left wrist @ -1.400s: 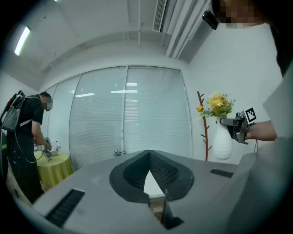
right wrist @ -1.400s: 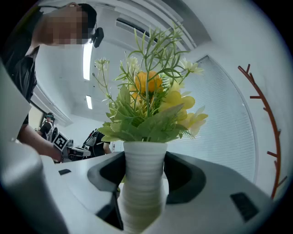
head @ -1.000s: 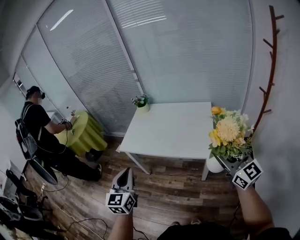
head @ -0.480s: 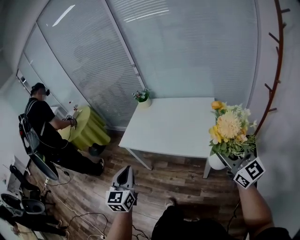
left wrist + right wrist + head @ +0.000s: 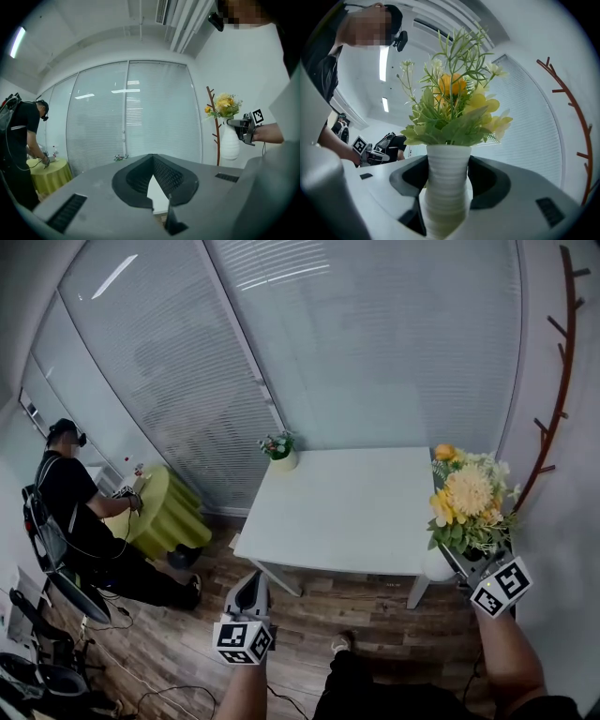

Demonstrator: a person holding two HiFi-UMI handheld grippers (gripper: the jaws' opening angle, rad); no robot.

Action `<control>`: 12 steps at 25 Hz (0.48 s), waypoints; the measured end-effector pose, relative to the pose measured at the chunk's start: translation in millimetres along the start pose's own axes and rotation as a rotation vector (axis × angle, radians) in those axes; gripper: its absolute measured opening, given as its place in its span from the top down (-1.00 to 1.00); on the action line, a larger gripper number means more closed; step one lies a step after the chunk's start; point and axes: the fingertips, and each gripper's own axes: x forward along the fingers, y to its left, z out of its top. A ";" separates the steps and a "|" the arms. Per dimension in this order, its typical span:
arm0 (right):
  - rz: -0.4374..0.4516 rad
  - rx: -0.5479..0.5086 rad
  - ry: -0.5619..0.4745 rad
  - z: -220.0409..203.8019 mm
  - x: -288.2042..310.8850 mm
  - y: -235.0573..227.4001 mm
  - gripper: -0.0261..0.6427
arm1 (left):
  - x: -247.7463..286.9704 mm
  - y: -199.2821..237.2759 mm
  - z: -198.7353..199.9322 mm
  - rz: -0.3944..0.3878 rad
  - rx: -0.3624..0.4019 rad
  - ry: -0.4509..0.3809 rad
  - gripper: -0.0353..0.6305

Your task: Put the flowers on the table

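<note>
My right gripper [image 5: 452, 564] is shut on a white ribbed vase [image 5: 435, 565] that carries yellow and white flowers [image 5: 467, 497]. The vase hangs in the air just off the near right corner of the white table [image 5: 347, 512]. In the right gripper view the vase [image 5: 445, 187] stands upright between the jaws, with the flowers [image 5: 454, 105] above it. My left gripper [image 5: 250, 583] is shut and holds nothing, low over the floor in front of the table. The left gripper view shows its tips [image 5: 152, 157] together, and the vase [image 5: 229, 140] at the right.
A small potted plant [image 5: 278, 447] stands on the table's far left corner. A person [image 5: 70, 507] bends over a round yellow-green table [image 5: 161, 504] at the left. A brown coat rack [image 5: 555, 399] rises at the right wall. Blinds cover the glass wall behind. Cables lie on the wooden floor.
Both grippers have come nearer to the white table, the vase travelling with the right one. The table's near edge now lies closer, and a foot shows below.
</note>
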 end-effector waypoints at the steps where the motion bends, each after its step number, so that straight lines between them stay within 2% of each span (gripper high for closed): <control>1: -0.009 -0.003 0.000 -0.5 6.5 -2.9 0.12 | 9.3 5.0 1.0 -0.009 0.004 -0.002 0.91; 12: -0.088 -0.025 0.037 -12.4 93.2 -22.0 0.12 | 112.8 64.9 2.1 -0.105 0.003 -0.001 0.91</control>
